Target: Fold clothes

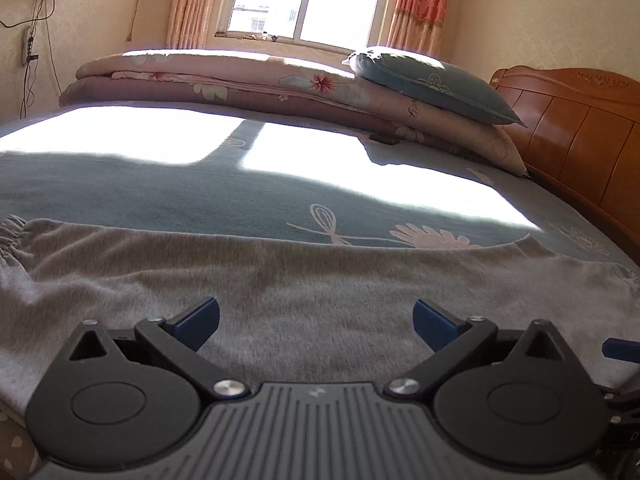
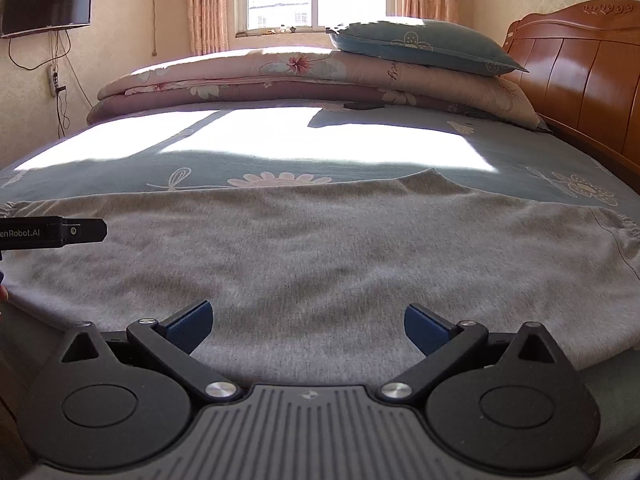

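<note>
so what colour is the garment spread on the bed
Heather grey; the garment shows best in the right wrist view.

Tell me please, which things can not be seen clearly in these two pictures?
- Grey garment: its near edge is hidden behind each hand-held gripper body in both views.
- Its left end: cut off by the left wrist frame edge.
- Bed sheet: pattern washed out by sun glare.
- Other hand-held gripper: cut by the right wrist left edge, so its jaws are unseen there.

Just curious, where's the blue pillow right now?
In both views the blue pillow lies at the far right of the bed, atop the folded floral quilt, beside the wooden headboard.
</note>
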Action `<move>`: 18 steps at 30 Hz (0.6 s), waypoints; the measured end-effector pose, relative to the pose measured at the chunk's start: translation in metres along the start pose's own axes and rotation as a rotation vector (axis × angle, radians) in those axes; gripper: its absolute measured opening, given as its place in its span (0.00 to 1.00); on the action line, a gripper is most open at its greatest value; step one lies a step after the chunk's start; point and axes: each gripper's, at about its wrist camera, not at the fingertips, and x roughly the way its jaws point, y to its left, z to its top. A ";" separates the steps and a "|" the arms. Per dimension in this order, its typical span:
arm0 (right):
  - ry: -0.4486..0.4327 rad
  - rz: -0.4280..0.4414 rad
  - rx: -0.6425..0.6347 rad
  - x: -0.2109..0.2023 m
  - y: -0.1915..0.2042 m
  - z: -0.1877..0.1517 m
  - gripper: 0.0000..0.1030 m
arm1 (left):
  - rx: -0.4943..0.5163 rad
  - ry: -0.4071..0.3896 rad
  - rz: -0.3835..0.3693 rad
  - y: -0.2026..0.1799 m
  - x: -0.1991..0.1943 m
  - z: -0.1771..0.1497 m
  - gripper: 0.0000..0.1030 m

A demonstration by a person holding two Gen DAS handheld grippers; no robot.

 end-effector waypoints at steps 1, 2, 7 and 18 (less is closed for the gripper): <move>0.016 0.004 -0.029 0.004 0.008 0.003 1.00 | -0.017 -0.013 0.015 0.006 -0.001 0.001 0.99; 0.032 0.009 -0.059 0.009 0.017 0.005 1.00 | -0.032 -0.022 0.035 0.013 -0.002 0.004 0.99; 0.006 0.095 -0.153 0.009 0.043 0.024 1.00 | -0.127 -0.031 0.135 0.052 0.003 0.019 0.99; 0.073 0.108 -0.097 0.050 0.054 0.013 1.00 | -0.341 0.052 0.157 0.090 0.017 0.011 0.99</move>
